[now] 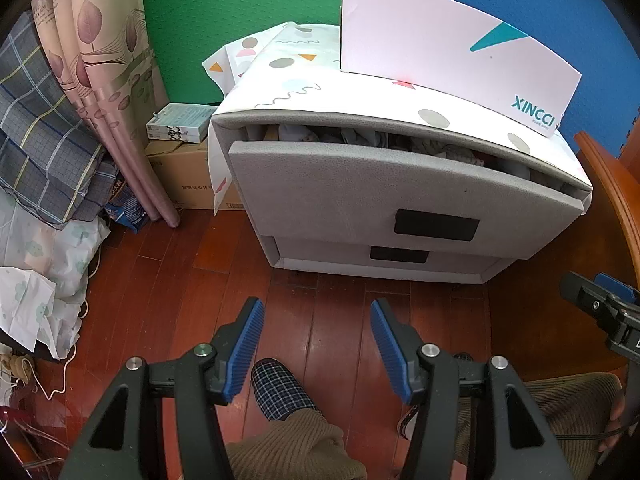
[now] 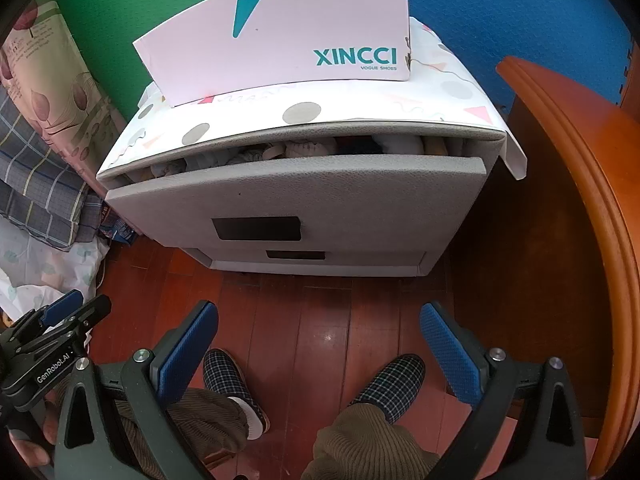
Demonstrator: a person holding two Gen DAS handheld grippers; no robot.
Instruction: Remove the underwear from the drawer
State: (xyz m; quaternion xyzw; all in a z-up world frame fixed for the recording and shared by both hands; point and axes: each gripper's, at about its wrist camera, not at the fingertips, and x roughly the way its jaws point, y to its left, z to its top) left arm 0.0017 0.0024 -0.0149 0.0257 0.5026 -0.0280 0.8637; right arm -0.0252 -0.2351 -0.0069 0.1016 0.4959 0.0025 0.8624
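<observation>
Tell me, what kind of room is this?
Probably a bedroom, or a home storage corner. A small grey drawer cabinet stands on a wooden floor, its top drawer ajar and stuffed with clothes. Folded plaid bedding lies beside a leaf-print curtain.

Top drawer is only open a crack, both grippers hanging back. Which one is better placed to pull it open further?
Probably the right gripper: open, it faces the top drawer's dark handle patch nearly head-on. The left gripper views it obliquely.

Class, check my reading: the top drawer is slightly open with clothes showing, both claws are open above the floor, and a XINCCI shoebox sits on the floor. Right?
Not quite: the XINCCI shoebox sits on top of the drawer unit, as the right wrist view shows. The rest holds.
</observation>
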